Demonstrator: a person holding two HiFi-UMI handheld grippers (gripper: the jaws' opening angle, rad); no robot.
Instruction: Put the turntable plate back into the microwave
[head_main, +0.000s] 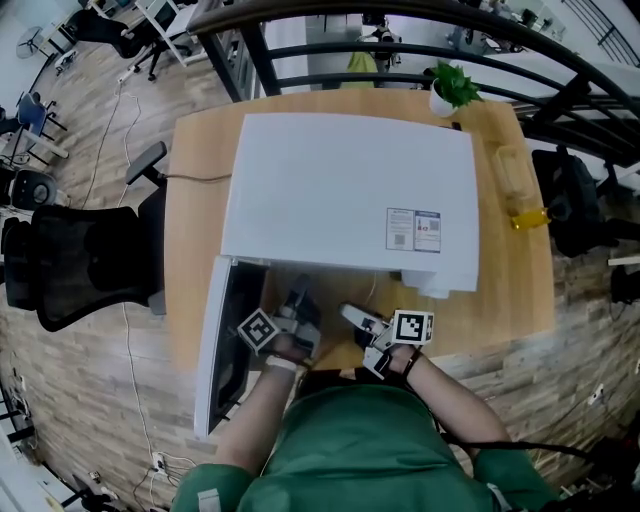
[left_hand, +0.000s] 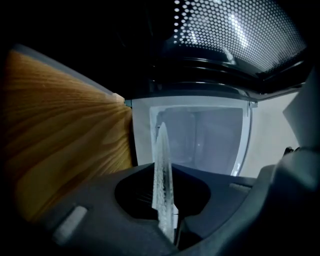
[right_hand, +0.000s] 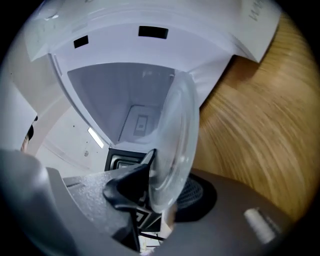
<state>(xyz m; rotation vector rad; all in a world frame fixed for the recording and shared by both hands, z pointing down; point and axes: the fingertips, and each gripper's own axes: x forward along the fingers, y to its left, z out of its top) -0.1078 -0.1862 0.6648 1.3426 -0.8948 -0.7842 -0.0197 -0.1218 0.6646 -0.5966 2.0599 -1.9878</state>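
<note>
The clear glass turntable plate (left_hand: 162, 170) stands on edge, and my left gripper (left_hand: 167, 222) is shut on its rim. In the right gripper view the plate (right_hand: 175, 130) sits tilted between the jaws of my right gripper (right_hand: 170, 212), which stand apart and do not press on it. A dark fingertip of the left gripper (right_hand: 127, 186) shows against the plate's left side. Both grippers, left (head_main: 296, 318) and right (head_main: 358, 322), are held level in front of the white microwave (head_main: 350, 190). Its door (head_main: 222, 345) hangs open to the left. The cavity (right_hand: 125, 100) lies straight ahead.
The microwave sits on a wooden table (head_main: 195, 220). A potted plant (head_main: 452, 88) and a yellow bottle (head_main: 527, 215) are on the table's far right side. A black office chair (head_main: 80, 265) stands left of the table.
</note>
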